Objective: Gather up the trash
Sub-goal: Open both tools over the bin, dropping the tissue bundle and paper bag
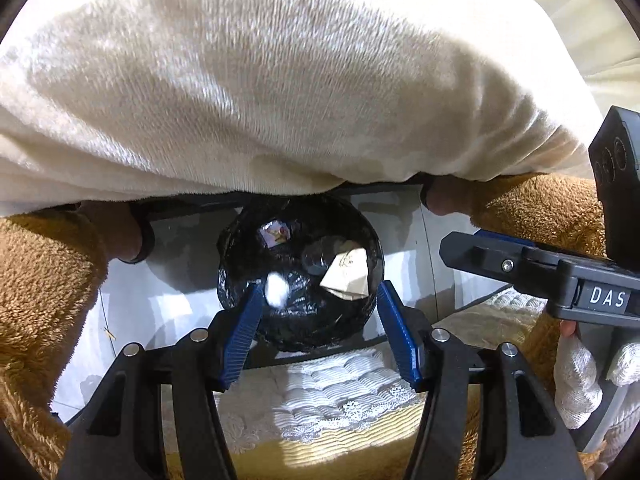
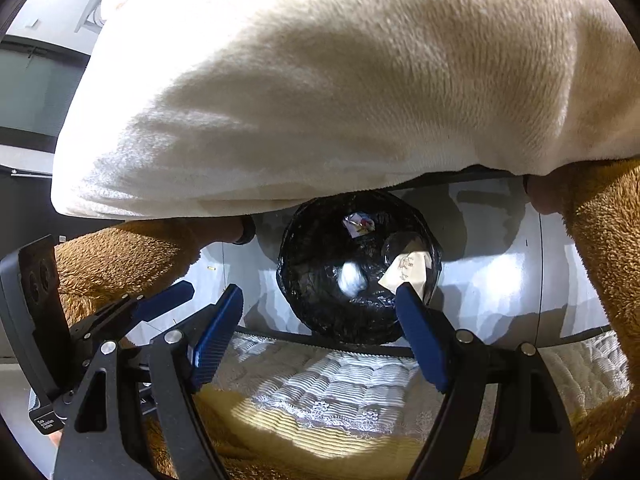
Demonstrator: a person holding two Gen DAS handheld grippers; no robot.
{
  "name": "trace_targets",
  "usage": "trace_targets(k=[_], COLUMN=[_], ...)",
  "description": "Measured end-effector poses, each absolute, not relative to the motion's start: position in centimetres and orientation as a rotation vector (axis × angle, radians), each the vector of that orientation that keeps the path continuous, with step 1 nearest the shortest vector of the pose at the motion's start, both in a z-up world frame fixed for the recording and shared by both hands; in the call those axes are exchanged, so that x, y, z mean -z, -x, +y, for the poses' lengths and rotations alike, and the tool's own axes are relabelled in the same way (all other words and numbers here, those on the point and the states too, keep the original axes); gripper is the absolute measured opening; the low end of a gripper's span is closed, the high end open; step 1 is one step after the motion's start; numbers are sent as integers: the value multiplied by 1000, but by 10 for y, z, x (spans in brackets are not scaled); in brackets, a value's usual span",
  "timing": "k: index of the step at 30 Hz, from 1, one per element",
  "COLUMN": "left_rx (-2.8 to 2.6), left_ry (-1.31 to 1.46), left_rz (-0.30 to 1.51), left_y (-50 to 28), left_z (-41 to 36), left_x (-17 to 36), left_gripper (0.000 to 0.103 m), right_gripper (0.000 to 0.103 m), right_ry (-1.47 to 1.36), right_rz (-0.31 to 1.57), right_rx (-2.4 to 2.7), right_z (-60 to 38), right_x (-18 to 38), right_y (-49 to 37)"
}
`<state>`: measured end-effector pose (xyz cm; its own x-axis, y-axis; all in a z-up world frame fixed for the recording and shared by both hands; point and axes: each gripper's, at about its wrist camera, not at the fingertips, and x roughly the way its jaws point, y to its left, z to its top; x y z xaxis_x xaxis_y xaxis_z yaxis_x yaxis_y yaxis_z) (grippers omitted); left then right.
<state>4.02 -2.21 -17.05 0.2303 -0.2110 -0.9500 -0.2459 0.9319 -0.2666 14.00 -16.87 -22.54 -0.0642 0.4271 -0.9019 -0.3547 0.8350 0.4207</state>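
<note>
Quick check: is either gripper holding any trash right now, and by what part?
Nothing is held. The left gripper and right gripper are both open and empty above the black-lined bin; a white wad appears loose inside it.

A white crumpled wad (image 1: 277, 289) and beige paper (image 1: 346, 276) lie in the black-lined bin (image 1: 236, 240).

We note a pale grey tiled floor (image 1: 168, 280) with thin dark joints, lit in bright patches and crossed by soft shadows. A bed edge (image 2: 320, 384) lies at the near side, covered in white lace-patterned quilting over a yellow ribbed spread. In the right wrist view, a dark glazed panel (image 2: 36, 92) stands at upper left beside a white wall (image 2: 68, 4).
</note>
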Motion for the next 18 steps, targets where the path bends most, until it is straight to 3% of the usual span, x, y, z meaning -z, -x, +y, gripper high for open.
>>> trace_targets(k=[18], left_rx=[-16], left_ry=[400], left_rz=[1050], left_y=[-15], left_z=[-12], left_x=[111], left_gripper=[58], right_gripper=[78], right_ry=[-70], right_rz=[1172], right_rx=[-746], right_z=[-188], right_x=[162], right_y=[-122])
